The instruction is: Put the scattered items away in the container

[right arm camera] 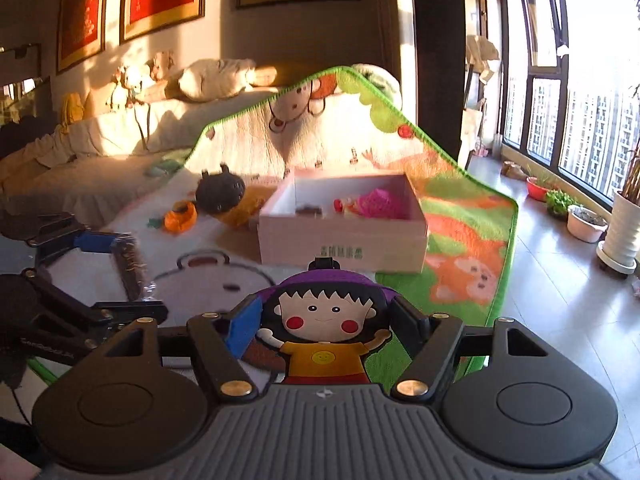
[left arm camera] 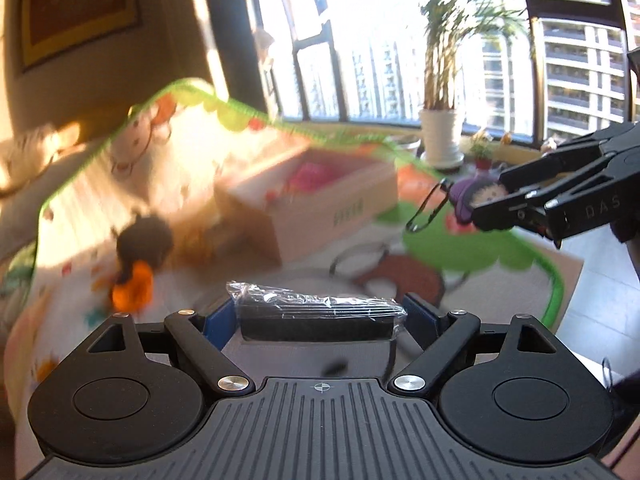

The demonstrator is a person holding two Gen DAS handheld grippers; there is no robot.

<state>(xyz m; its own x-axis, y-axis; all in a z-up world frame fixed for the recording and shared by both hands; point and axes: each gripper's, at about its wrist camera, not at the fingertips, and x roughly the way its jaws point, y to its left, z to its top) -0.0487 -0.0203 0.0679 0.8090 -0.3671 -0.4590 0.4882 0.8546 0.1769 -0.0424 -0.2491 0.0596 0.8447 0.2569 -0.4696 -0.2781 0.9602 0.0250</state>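
My left gripper [left arm camera: 320, 316] is shut on a black bar in clear plastic wrap [left arm camera: 316, 314], held above the play mat; it also shows in the right wrist view [right arm camera: 132, 264]. My right gripper [right arm camera: 326, 320] is shut on a flat cartoon-girl keychain [right arm camera: 324, 332] with a purple hat; in the left wrist view the keychain [left arm camera: 466, 198] hangs from it with a wire clip, right of the box. The open cardboard box [right arm camera: 340, 240] stands on the mat ahead with a pink toy [right arm camera: 378, 202] and small items inside. The left wrist view is motion-blurred.
A black round toy [right arm camera: 220, 192] and an orange toy [right arm camera: 182, 214] lie on the cartoon play mat [right arm camera: 460, 220] left of the box. A sofa with cushions [right arm camera: 120, 132] is behind. Potted plants [right arm camera: 624, 224] stand by the window on the right.
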